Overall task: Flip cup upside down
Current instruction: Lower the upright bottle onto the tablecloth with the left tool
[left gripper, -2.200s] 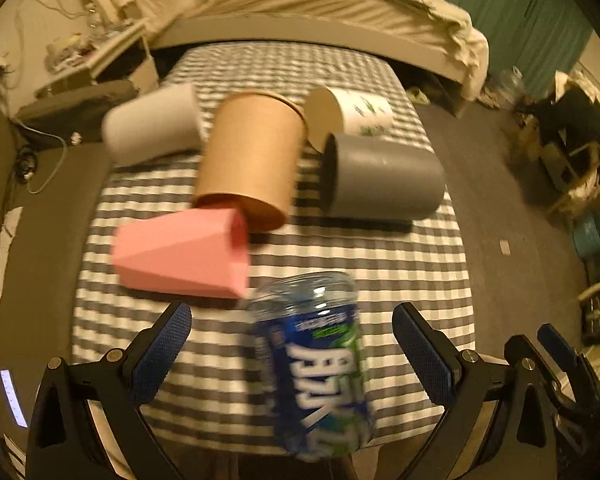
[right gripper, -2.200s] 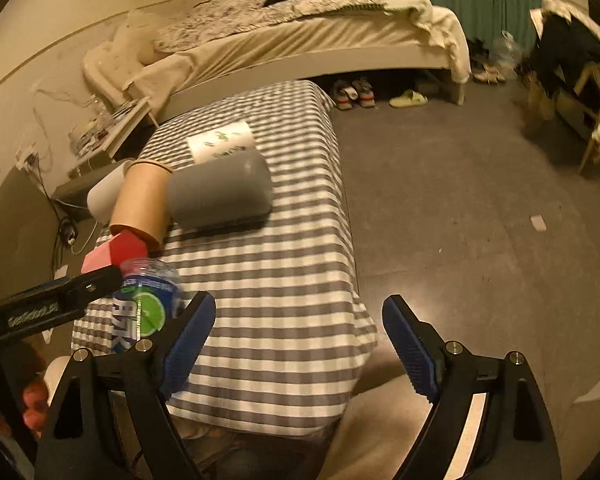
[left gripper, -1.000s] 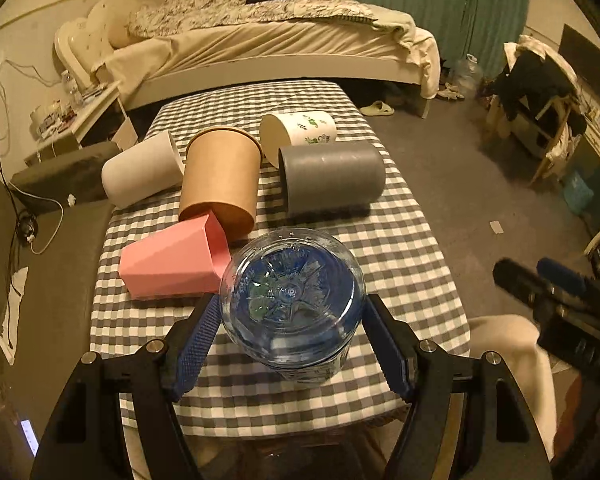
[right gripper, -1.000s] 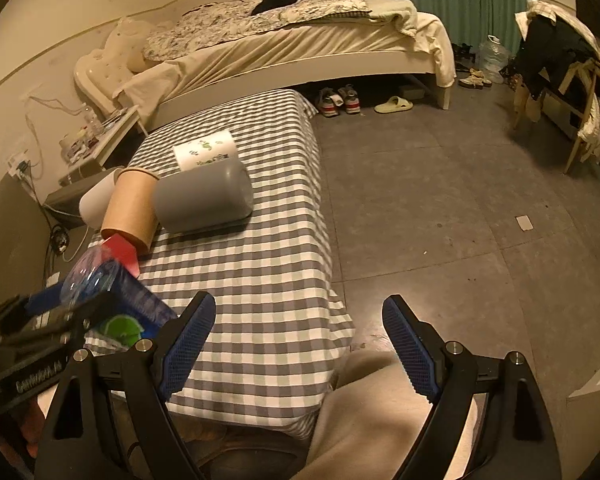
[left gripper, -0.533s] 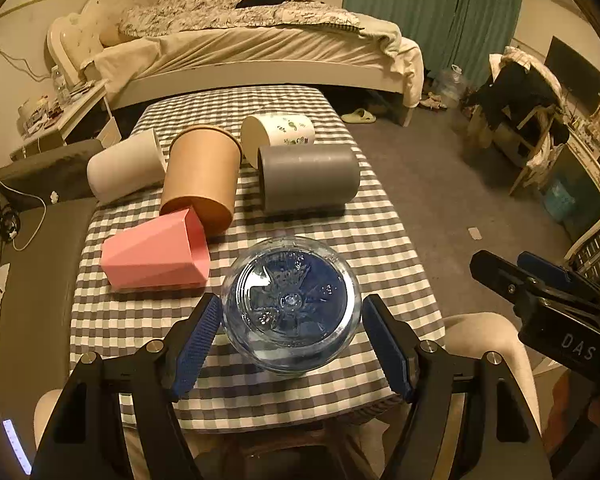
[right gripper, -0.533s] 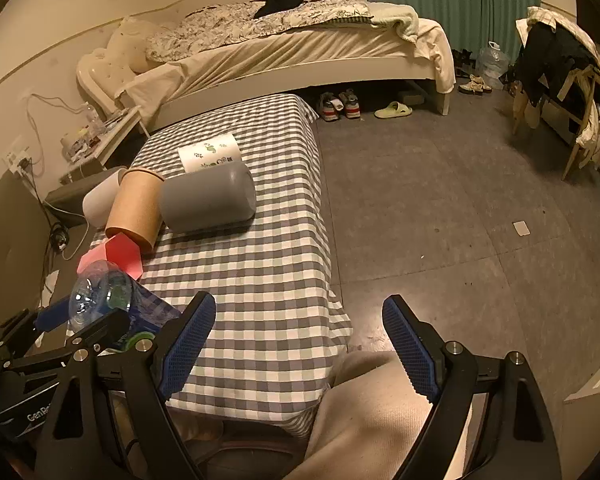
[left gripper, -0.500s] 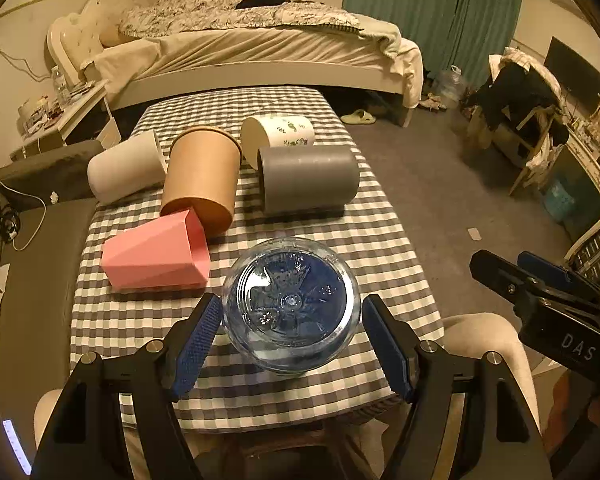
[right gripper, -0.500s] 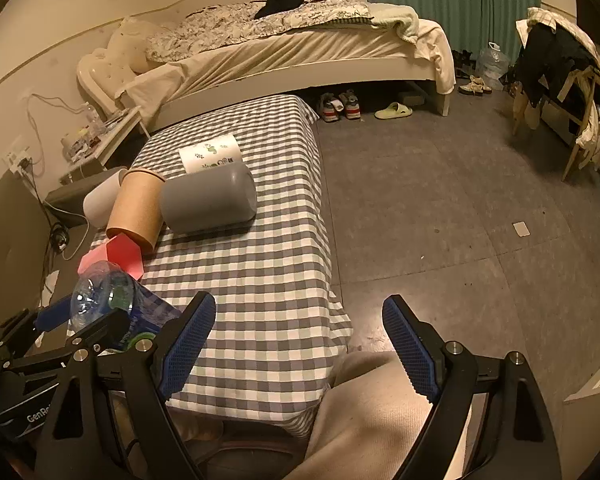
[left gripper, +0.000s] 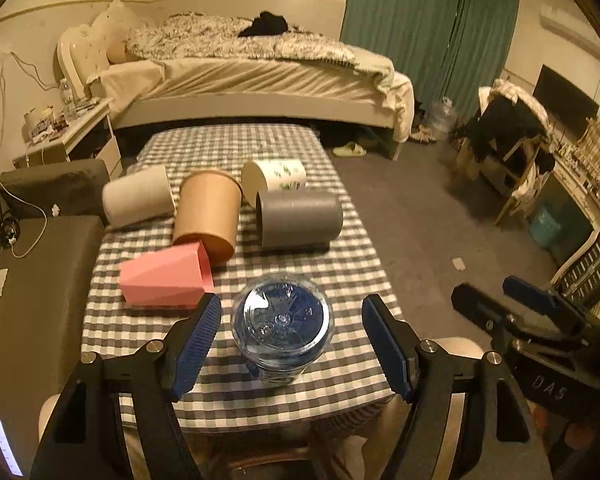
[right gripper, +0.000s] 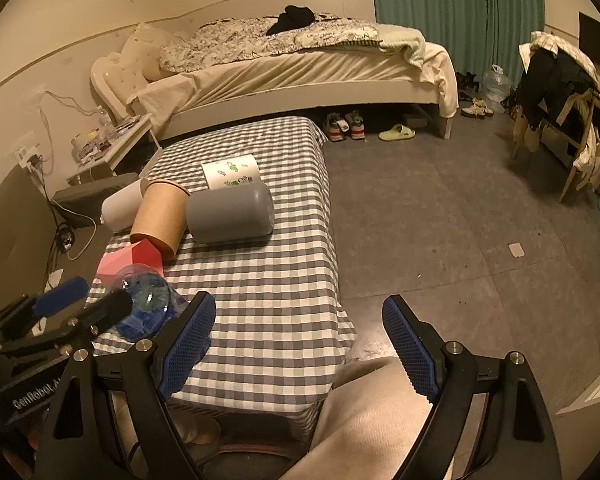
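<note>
While the checked table (left gripper: 352, 248) stretches ahead, the clear blue cup (left gripper: 283, 326) stands base-up, axis vertical, directly between the wide-spread, non-touching fingers of the left gripper (left gripper: 290, 330), with the empty, wide right gripper (right gripper: 300, 342) off beside it.

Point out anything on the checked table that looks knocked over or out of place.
Five cups lie on their sides: white, brown, leaf-print, grey and pink. Only the clear blue cup stands bottom-up, between the open left gripper fingers.
</note>
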Demonstrator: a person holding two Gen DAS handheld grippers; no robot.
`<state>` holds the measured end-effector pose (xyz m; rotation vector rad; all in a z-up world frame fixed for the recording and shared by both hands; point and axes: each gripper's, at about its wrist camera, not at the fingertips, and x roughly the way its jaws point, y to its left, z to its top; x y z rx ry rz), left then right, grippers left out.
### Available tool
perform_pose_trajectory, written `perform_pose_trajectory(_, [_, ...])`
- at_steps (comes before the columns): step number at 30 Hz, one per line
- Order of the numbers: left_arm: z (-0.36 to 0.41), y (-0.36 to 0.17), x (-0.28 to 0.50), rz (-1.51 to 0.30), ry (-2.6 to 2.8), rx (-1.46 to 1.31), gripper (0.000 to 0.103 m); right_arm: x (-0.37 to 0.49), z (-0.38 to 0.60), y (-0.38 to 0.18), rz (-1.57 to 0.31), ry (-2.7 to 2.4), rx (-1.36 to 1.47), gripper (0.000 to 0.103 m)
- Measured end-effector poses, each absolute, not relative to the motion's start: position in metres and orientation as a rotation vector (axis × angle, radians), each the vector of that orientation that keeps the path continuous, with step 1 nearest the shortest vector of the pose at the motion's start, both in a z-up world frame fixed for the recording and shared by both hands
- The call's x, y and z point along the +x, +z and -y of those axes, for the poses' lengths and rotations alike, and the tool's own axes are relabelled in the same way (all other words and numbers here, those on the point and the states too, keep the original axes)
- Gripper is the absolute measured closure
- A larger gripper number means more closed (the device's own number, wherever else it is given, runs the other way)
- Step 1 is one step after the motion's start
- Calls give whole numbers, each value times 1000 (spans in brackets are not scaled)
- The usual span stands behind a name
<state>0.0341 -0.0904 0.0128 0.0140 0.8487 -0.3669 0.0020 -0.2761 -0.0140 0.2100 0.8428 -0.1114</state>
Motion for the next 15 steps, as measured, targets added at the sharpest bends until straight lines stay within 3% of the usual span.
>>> perform_pose_trajectory(7, [68, 47, 11, -743, -332, 3, 27, -21, 263, 15, -777, -101, 173, 18])
perform_pose_trajectory(9, [58, 54, 3, -712, -310, 9, 20, -28, 259, 22, -755, -93, 171, 18])
perform_pose_trajectory(14, [35, 56, -16, -672, -261, 24, 18, -47, 241, 33, -711, -58, 153, 17])
perform_pose_trajectory(15, [32, 54, -18, -671, -256, 25, 13, -50, 237, 32, -706, -50, 148, 15])
